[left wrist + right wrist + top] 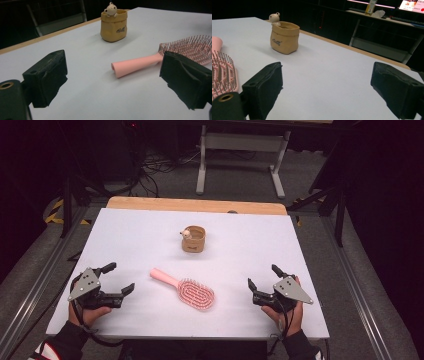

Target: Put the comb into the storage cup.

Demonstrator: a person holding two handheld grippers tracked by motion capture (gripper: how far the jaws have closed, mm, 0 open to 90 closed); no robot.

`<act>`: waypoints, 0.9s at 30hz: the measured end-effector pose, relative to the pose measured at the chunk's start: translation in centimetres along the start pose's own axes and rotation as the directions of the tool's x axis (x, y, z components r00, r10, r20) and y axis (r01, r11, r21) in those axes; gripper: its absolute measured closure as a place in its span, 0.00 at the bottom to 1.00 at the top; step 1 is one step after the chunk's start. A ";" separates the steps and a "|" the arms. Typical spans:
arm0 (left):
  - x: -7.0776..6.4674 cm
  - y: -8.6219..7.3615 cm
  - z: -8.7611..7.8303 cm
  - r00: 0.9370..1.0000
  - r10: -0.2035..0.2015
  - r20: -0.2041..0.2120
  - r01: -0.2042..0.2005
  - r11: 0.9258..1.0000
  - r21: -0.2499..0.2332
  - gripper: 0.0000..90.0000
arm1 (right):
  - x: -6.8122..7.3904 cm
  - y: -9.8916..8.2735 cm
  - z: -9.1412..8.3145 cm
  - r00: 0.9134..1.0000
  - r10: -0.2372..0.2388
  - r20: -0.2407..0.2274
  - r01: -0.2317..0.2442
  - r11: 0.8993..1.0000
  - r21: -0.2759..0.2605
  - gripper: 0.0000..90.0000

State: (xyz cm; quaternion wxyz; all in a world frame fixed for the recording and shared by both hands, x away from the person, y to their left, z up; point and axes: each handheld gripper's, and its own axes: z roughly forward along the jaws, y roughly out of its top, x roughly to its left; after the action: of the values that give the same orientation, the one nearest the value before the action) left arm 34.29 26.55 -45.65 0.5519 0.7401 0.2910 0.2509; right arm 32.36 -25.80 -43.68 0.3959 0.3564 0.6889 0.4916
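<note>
A pink hairbrush [186, 290] lies bristles up on the white table [150, 235], its handle pointing to the upper left. Behind it stands a small tan fabric pouch [193, 239] with a little bear figure on its rim. My left gripper [118, 278] rests at the front left, open and empty, with the brush handle [136, 65] just ahead of its jaws. At the front right my right gripper [264, 277] is open and empty too; the brush [223, 73] lies to its left and the pouch [284, 37] stands beyond.
A wooden strip [195, 205] runs along the table's far edge. Past it a white metal frame [240, 155] stands on the floor among cables. Dark stands flank the table on both sides.
</note>
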 end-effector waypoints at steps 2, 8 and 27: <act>0.2 0.0 0.0 1.000 -0.017 -0.004 0.017 1.000 -0.003 0.11 | -0.3 -0.1 0.1 1.000 0.016 -0.003 -0.016 1.000 0.005 0.13; 0.2 -0.2 0.0 1.000 -0.026 -0.015 0.026 1.000 0.008 0.15 | -0.4 -0.4 0.3 1.000 0.026 0.006 -0.026 0.999 0.020 0.13; 1.2 1.6 3.4 0.999 -0.025 0.019 0.022 0.988 0.151 0.98 | -0.4 -0.6 1.1 1.000 0.021 0.013 -0.022 0.999 0.049 0.14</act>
State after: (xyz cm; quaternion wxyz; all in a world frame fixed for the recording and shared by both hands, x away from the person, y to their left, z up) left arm 37.76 24.78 -44.92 0.5003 0.7789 0.3120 0.2138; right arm 33.46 -25.92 -44.40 0.3859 0.3764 0.6945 0.4766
